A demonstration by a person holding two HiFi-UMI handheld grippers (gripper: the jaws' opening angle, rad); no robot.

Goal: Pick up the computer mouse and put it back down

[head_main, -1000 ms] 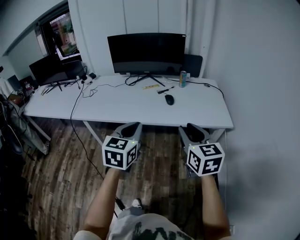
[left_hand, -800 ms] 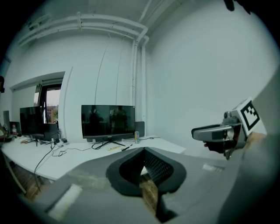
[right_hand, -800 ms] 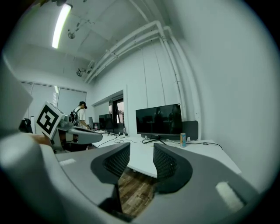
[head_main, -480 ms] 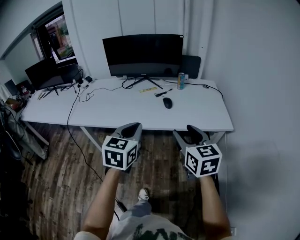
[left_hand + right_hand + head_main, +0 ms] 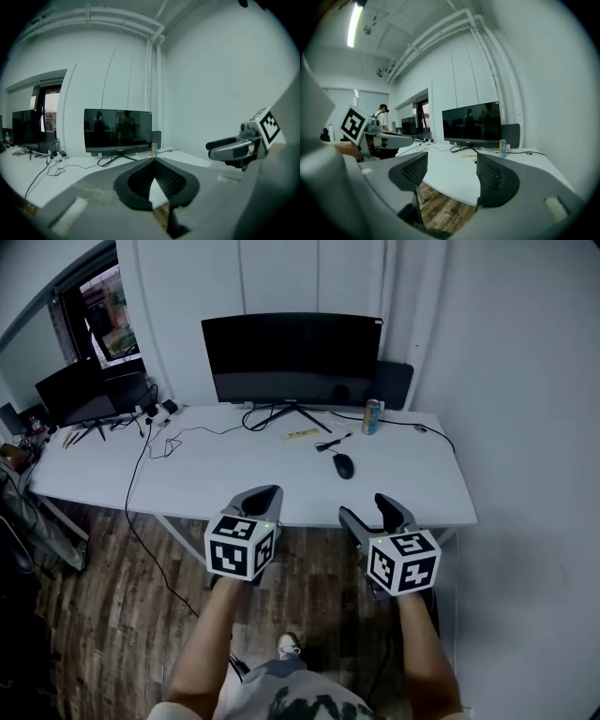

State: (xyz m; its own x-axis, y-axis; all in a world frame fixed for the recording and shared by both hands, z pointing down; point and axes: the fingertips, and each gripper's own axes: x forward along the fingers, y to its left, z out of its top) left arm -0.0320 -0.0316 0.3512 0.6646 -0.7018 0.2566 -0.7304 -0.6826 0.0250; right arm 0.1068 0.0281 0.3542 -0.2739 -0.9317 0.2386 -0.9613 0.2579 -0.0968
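Black oval computer mouse [image 5: 344, 465] on smooth white desk [image 5: 225, 486]

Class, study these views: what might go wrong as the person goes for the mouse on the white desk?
1. The mouse is small and rounded; the right gripper, its jaws opening with nothing between them, might pinch it off-centre and let it slip.
2. A dark cord lies just behind the mouse; lifting may snag it.
3. An overshoot could topple the upright can.

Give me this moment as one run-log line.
left gripper: shut, empty | right gripper: jaws opening, nothing between | small black computer mouse: untouched on white desk
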